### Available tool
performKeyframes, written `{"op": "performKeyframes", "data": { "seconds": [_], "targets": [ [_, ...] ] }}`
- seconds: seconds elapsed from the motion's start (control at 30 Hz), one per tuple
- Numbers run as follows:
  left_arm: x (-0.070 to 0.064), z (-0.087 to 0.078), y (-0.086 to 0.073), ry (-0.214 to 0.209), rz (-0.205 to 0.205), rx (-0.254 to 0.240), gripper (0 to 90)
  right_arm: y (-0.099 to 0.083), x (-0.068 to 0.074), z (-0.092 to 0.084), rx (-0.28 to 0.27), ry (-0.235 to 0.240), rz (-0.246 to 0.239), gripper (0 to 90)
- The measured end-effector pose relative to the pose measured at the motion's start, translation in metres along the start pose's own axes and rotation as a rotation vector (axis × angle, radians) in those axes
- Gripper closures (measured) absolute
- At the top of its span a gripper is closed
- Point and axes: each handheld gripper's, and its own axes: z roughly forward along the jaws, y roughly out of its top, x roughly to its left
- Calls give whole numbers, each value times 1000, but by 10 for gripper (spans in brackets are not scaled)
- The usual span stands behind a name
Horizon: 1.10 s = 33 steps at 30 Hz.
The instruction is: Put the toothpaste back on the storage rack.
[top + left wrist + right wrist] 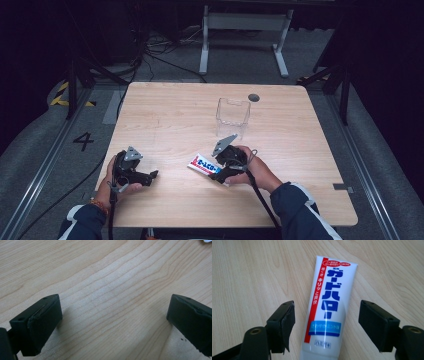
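White tube: toothpaste tube (328,307), blue lettering, red side stripe; lies flat on the table near the front edge, right of centre.
Right gripper (327,325): jaws spread wide, one each side of the tube, neither touching it; nothing gripped.
Right hand (248,165): holds that gripper just over the tube.
Left gripper (113,320): jaws wide apart over bare wood; empty, well apart from the tube.
Clear box (232,116): upright, beyond the tube.
Table (165,115): light wood.
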Motion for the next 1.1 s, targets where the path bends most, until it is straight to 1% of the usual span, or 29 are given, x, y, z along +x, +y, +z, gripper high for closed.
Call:
{"op": "performKeyframes", "data": {
  "seconds": [0.07,0.13,0.2,0.27,0.43,0.6,0.63,0.67,0.73,0.83,0.9,0.97,1.1],
  "targets": [
    [0,0,0,0,0,0,5,5,0,7,21,9,-3,319],
    [0,0,0,0,0,0,5,8,0,12,42,21,-7,354],
    [0,0,0,0,-1,-1,5,10,0,18,63,16,-12,348],
    [0,0,0,0,0,0,5,13,-1,22,86,7,-2,354],
    [0,0,0,0,0,0,5,17,-4,31,109,-4,8,357],
    [0,0,0,2,3,-1,5,21,-6,35,121,-6,17,377],
    [0,0,0,0,0,0,5,22,-7,37,127,-12,20,375],
    [0,0,0,2,3,-1,5,23,-8,38,130,-5,19,372],
    [0,0,0,2,3,-1,5,24,-8,40,140,-8,14,371],
    [0,0,0,0,0,0,5,25,-9,42,156,-3,23,364],
    [0,0,0,0,0,0,5,26,-7,44,174,-16,7,357],
    [0,0,0,0,0,0,5,28,-6,45,183,-14,-6,386],
    [0,0,0,0,-1,-1,5,31,-5,45,196,-12,-10,440]
  ]
}}
